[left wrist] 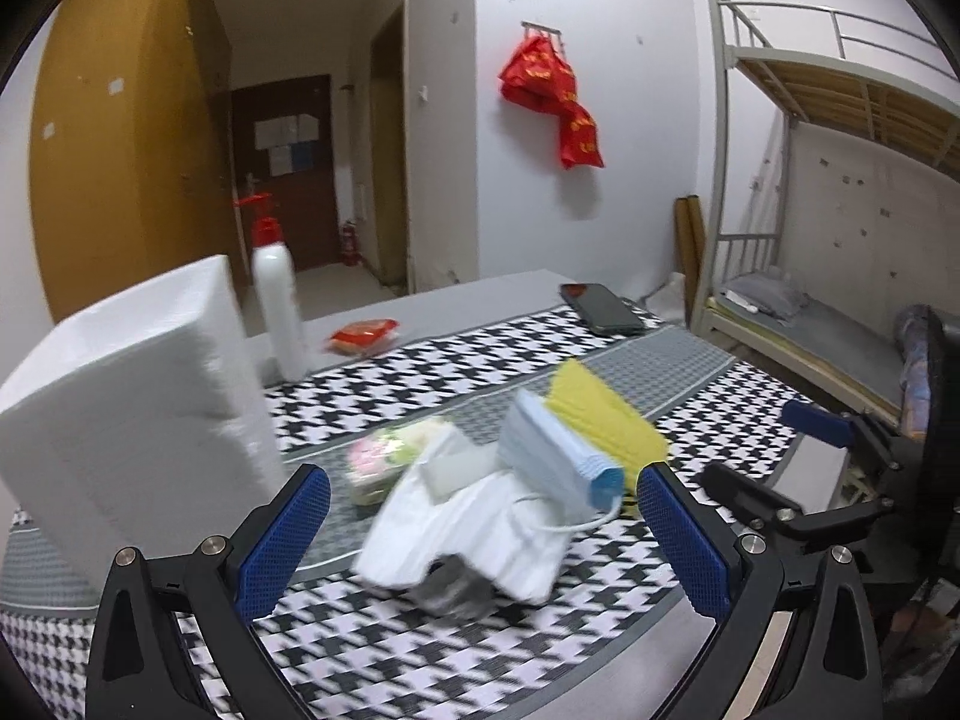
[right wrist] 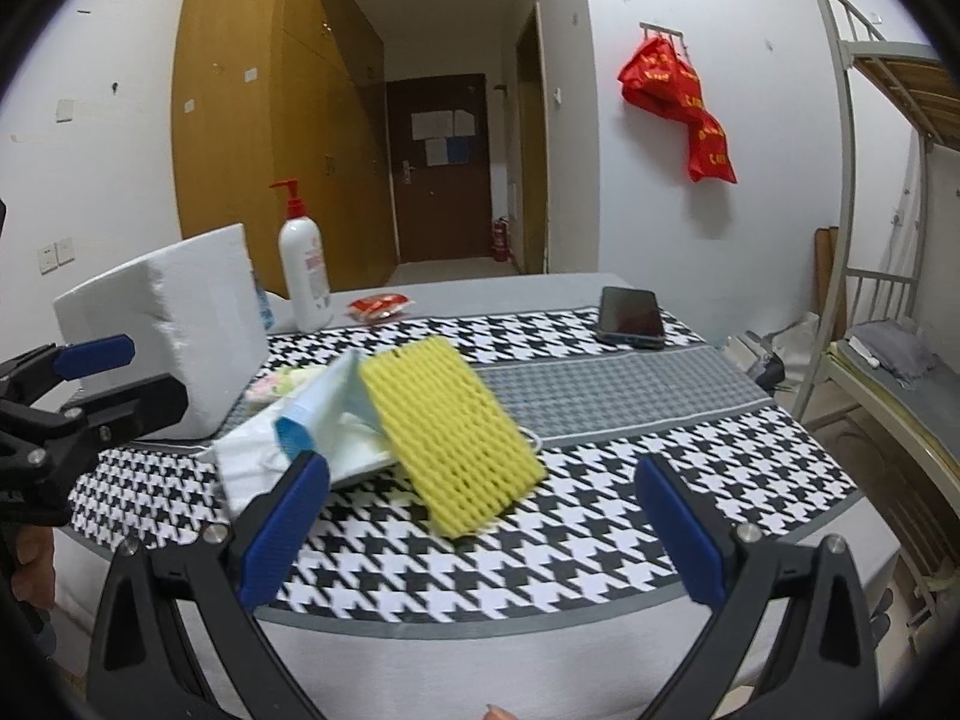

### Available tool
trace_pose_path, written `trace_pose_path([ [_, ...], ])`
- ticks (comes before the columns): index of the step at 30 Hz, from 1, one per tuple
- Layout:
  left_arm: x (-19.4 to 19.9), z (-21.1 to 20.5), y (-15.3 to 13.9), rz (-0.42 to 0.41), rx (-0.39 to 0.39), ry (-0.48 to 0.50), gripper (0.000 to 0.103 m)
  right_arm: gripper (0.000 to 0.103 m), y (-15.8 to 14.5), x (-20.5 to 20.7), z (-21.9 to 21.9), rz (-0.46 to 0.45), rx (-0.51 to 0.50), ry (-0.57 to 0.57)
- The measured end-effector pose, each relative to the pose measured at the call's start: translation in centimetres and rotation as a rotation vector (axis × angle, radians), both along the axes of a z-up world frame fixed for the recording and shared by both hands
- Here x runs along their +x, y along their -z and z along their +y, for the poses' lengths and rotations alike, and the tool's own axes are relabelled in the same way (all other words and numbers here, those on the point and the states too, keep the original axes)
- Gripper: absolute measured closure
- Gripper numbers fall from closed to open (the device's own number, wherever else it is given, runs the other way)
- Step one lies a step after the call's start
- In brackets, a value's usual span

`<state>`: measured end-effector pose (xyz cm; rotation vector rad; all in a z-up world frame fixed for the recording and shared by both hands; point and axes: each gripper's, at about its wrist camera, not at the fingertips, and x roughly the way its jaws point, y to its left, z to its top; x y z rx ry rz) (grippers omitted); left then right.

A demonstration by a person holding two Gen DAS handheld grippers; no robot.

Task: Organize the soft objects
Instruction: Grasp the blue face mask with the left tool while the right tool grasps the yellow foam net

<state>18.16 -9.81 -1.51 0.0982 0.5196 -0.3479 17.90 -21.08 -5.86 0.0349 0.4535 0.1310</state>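
A pile of soft things lies mid-table: a yellow foam net sleeve, also in the left wrist view, a stack of blue face masks, white masks, and a pink-green floral packet. A white foam box stands at the left. My left gripper is open and empty just before the white masks. My right gripper is open and empty, just in front of the yellow sleeve.
The table has a houndstooth cloth. A white pump bottle and a red packet stand at the back left, a black phone at the back right. A bunk bed is to the right.
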Motion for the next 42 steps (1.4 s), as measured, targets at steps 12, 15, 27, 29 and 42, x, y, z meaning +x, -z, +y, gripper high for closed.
trace_pose_path([
  [12, 3.8, -4.3, 1.6, 0.084, 0.041, 0.023, 0.003, 0.000, 1.9, 1.6, -2.5, 0.066, 0.018, 0.051],
  [15, 4.8, -4.7, 2.1, 0.100, 0.060, 0.006, 0.011, 0.000, 2.2, 1.7, -3.0, 0.071, 0.027, 0.054],
  [27, 7.0, -4.3, 3.6, 0.202, 0.083, 0.041, 0.055, 0.000, 2.4, 2.6, -2.8, 0.091, 0.028, 0.028],
  [29, 7.4, -4.5, 3.5, 0.232, 0.075, 0.086, 0.068, 0.000, 2.4, 2.9, -2.6, 0.094, 0.027, 0.021],
  [42, 7.8, -3.2, 3.7, 0.195, -0.033, 0.211, 0.092, 0.000, 2.3, 5.2, -0.4, 0.119, -0.010, -0.028],
])
